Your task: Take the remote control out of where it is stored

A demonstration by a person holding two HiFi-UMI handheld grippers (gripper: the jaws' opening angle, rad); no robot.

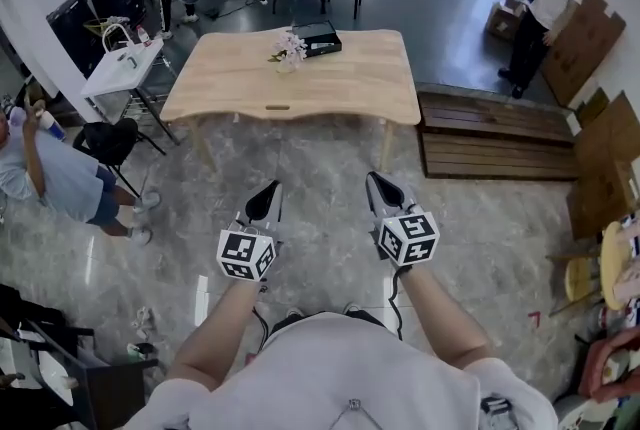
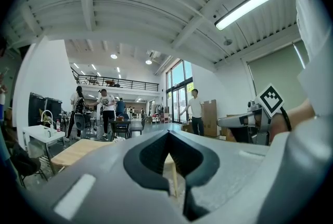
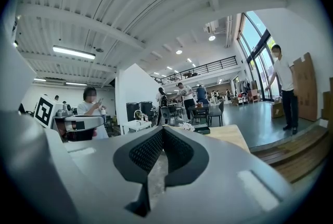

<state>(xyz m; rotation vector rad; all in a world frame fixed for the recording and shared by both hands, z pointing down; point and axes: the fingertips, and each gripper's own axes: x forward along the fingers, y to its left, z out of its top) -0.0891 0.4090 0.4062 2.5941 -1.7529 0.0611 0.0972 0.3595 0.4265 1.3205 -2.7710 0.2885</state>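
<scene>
Approach step, nothing touched yet. I'm standing well back from the bench [image 1: 340, 83], with bare floor between me and it. Left claw [image 1: 264, 202] and right claw [image 1: 384, 190] are side by side in front of me, pointing toward it. Both claws are closed: each gripper view shows the tips meeting and nothing between them. The remote control isn't visible in any view, so I can't describe its look or say for certain where it sits. Two candidate spots: the slot-like cutout [image 1: 277, 106] in the bench's front edge, which reads as a drawer pull, and the flat black box [image 1: 318, 39] on the far side of the top, just beside a small flower vase [image 1: 289, 50]. My guess is the drawer, since the task says "stored", but that's a guess. The next move calls for walking up to the front edge and opening one claw to hook that cutout. The other claw should be free to pick up whatever is inside. If the drawer is empty, check the black box. Other people are at the room's edges, well apart from my path.
</scene>
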